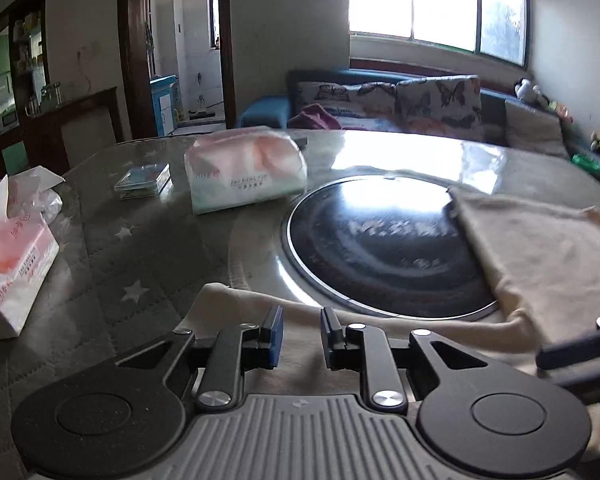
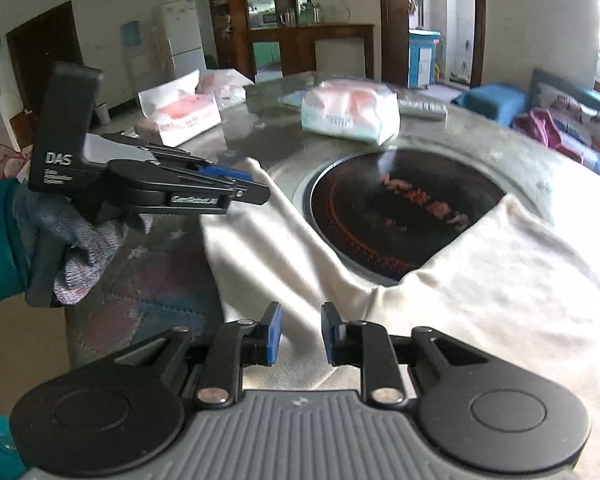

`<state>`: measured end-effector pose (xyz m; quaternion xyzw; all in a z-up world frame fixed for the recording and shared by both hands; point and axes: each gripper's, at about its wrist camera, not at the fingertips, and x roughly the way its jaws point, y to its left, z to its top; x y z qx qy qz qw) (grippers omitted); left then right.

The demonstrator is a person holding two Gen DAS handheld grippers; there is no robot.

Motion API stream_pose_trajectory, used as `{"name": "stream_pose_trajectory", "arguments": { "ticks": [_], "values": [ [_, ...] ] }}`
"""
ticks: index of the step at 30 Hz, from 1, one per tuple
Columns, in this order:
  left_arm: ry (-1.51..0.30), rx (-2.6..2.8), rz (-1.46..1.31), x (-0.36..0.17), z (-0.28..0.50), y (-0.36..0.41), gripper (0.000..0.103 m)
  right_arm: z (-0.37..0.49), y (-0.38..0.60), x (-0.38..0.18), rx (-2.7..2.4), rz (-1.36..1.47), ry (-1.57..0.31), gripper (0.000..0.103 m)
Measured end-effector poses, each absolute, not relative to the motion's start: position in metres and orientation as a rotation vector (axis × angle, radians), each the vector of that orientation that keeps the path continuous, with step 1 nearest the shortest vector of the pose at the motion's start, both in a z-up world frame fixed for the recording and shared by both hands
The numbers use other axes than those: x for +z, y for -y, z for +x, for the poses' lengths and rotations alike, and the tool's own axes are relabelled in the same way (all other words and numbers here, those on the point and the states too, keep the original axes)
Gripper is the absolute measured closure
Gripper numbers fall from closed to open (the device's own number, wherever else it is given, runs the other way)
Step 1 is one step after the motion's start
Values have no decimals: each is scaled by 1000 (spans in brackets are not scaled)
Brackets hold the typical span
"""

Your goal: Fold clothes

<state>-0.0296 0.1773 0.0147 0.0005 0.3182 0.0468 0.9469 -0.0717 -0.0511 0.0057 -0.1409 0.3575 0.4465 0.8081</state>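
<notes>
A cream-white garment point(image 2: 480, 288) lies spread on the round table, partly over the black cooktop. In the left wrist view it shows as a beige cloth point(image 1: 540, 248) at the right, with an edge running under my fingers. My left gripper point(image 1: 301, 330) is open and empty just above the cloth's near edge. It also shows from the side in the right wrist view point(image 2: 240, 184), over the garment's left corner. My right gripper point(image 2: 301, 330) is open and empty, low over the garment's near part.
A round black cooktop point(image 1: 380, 240) is set in the grey table point(image 1: 140, 240). Two tissue packs point(image 1: 244, 168) point(image 1: 12, 272) and a small clear box point(image 1: 142, 180) lie on the far and left side. A sofa point(image 1: 400, 100) stands behind the table.
</notes>
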Motion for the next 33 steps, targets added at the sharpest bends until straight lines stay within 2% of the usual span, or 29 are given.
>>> {"name": "stream_pose_trajectory", "arguments": {
  "ticks": [7, 16, 19, 25, 33],
  "values": [
    [-619, 191, 39, 7, -35, -196, 77, -99, 38, -1, 1080, -398, -762, 80],
    [-623, 251, 19, 13, -38, -208, 78, -86, 53, 1, 1010, -321, -803, 79],
    [-600, 187, -4, 23, -43, -191, 78, -96, 50, 1, 1057, -359, -798, 74],
    [-572, -55, -81, 35, -54, -140, 79, -110, 56, 14, 1072, -389, -770, 74],
    [-614, -173, -113, 9, -52, -104, 79, -104, 91, 20, 909, -366, -789, 74]
  ]
}}
